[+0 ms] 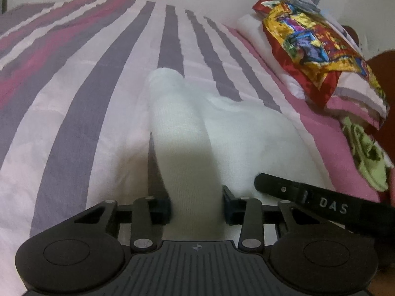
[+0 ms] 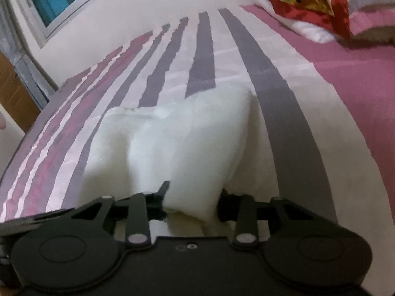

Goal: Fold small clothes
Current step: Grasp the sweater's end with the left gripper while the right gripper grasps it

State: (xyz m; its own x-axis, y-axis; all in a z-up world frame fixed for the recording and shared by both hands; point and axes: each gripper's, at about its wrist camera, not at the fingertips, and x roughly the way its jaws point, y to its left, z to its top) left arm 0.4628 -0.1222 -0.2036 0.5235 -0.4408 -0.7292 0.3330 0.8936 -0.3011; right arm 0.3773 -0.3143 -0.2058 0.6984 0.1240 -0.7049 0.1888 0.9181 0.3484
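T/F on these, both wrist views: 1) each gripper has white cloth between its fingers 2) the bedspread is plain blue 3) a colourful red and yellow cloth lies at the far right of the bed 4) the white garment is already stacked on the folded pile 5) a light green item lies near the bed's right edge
1) True. The left gripper and the right gripper each pinch a bunch of the white garment.
2) False. The bedspread is striped in grey, white and magenta, with a pink band.
3) True. The red and yellow cloth lies there on folded fabric.
4) False. It lies on the stripes, apart from that pile.
5) True. The green item lies on the pink band in the left wrist view.
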